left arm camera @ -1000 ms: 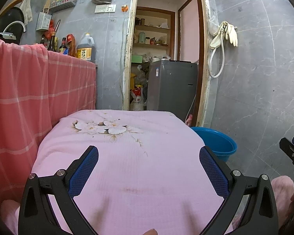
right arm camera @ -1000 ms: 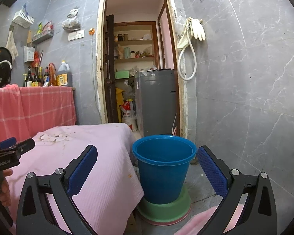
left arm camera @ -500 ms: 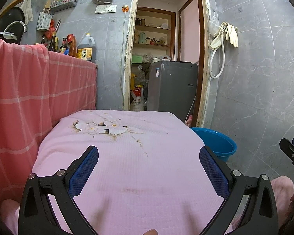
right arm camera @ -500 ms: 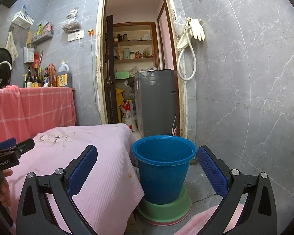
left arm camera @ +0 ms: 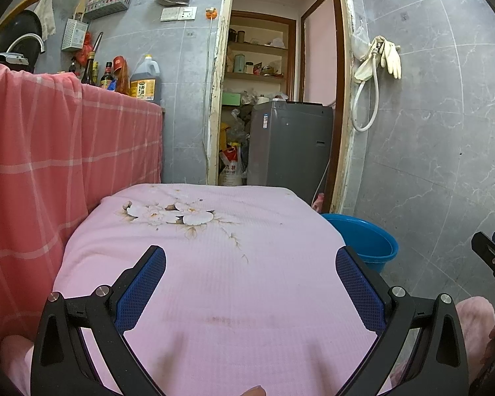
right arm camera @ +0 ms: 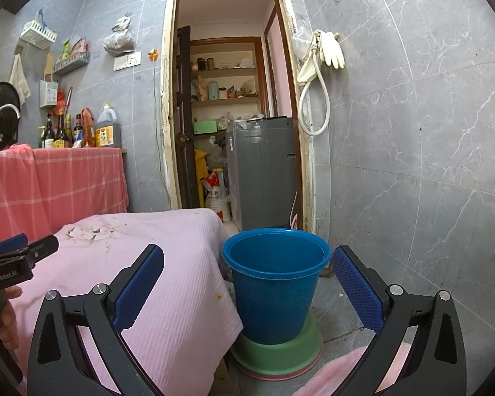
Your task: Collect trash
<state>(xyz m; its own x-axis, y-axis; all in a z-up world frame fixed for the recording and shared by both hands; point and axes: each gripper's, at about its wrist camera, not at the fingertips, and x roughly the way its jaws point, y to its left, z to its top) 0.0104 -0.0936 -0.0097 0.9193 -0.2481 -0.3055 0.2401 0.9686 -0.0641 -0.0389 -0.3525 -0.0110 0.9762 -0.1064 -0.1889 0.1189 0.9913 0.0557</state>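
A blue bucket [right arm camera: 275, 280] stands on the floor right of the table, on a green basin [right arm camera: 277, 353]; its rim shows in the left wrist view [left arm camera: 366, 237]. My left gripper [left arm camera: 249, 287] is open and empty above the pink flowered tablecloth [left arm camera: 214, 264]. My right gripper [right arm camera: 247, 283] is open and empty, facing the bucket from in front. The cloth also shows in the right wrist view [right arm camera: 168, 264]. No loose trash shows on the cloth. Each gripper shows at the edge of the other's view.
A red checked cloth [left arm camera: 49, 151] covers a counter on the left with bottles [left arm camera: 115, 76] on top. Behind the table a doorway holds a grey appliance [left arm camera: 290, 145] and shelves. Grey tiled walls stand right, with gloves and a hose [right arm camera: 320, 66] hanging.
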